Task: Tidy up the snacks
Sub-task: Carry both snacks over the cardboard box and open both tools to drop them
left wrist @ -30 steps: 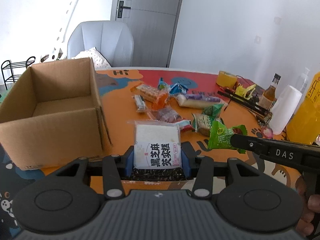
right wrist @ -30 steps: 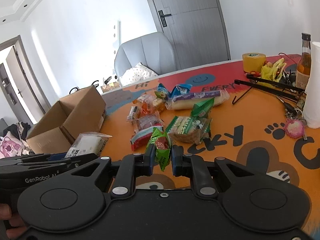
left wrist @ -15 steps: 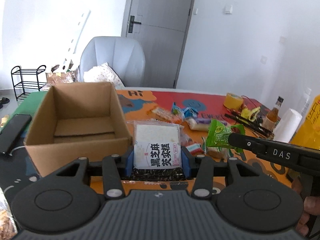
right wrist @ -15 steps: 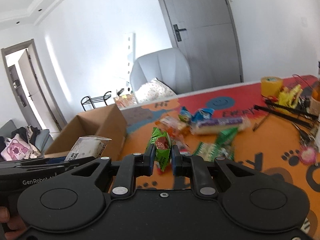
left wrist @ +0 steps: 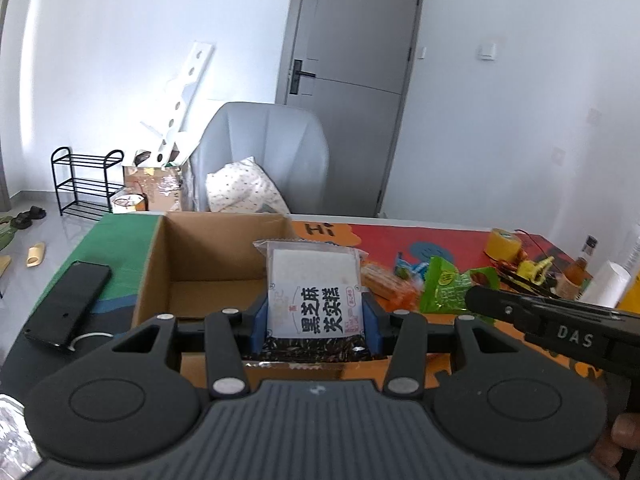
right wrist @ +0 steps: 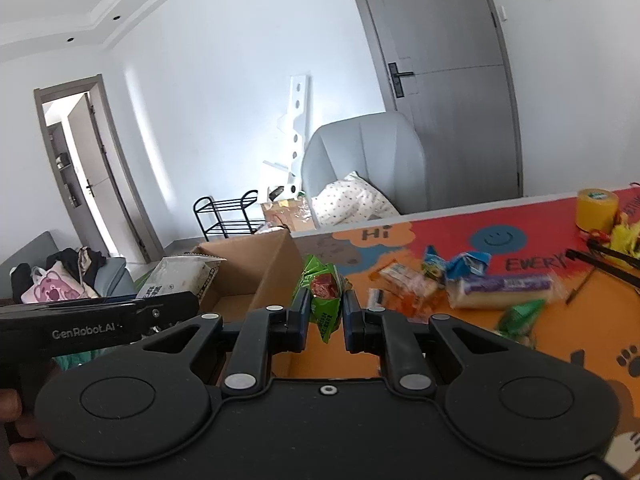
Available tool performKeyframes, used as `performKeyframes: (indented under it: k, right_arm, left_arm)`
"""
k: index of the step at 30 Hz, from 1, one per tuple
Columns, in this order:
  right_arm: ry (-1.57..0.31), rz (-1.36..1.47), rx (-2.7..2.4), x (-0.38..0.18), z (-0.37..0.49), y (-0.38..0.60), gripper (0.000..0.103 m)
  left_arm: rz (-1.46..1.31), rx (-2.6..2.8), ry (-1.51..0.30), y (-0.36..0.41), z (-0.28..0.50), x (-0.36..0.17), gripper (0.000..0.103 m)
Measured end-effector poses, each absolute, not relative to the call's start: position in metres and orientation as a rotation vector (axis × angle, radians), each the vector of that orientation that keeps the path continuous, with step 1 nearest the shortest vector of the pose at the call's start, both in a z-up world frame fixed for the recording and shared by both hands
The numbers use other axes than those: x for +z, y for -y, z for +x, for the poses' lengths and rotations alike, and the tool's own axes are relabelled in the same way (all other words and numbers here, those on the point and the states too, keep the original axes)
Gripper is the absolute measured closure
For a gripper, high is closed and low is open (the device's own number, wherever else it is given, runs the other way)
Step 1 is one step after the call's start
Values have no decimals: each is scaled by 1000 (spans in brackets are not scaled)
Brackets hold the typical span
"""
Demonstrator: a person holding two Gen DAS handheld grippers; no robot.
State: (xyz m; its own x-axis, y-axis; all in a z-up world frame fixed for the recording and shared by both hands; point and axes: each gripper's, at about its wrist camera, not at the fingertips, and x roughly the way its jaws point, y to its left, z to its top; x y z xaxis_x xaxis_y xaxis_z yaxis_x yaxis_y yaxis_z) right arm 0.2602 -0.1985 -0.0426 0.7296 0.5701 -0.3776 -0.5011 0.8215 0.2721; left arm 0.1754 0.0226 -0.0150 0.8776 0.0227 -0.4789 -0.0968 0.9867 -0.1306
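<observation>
- Between left gripper jaws: white sesame-cake packet, clamped upright, over near rim of open cardboard box.
- Between right gripper jaws: green snack packet, pinched, beside box's right wall, above orange table.

A white plastic snack packet with black characters stands upright, clamped by its lower sides, in front of the open brown cardboard box; a crinkled green snack packet is pinched upright beside the box; more wrapped snacks lie scattered on the orange table.
</observation>
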Motion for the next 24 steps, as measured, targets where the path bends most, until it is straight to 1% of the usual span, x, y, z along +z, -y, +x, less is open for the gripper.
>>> performKeyframes:
  k: [7, 17, 24]
  right_arm:
    - [-461, 143, 636, -33, 270, 171, 88]
    - [-468, 130, 695, -29, 281, 129, 88]
    - [-501, 132, 718, -33, 285, 112, 88]
  left_arm:
    - [-165, 113, -513, -55, 187, -12, 57]
    - [-179, 164, -571, -86, 206, -23, 57]
    - [-185, 181, -572, -92, 202, -21, 50]
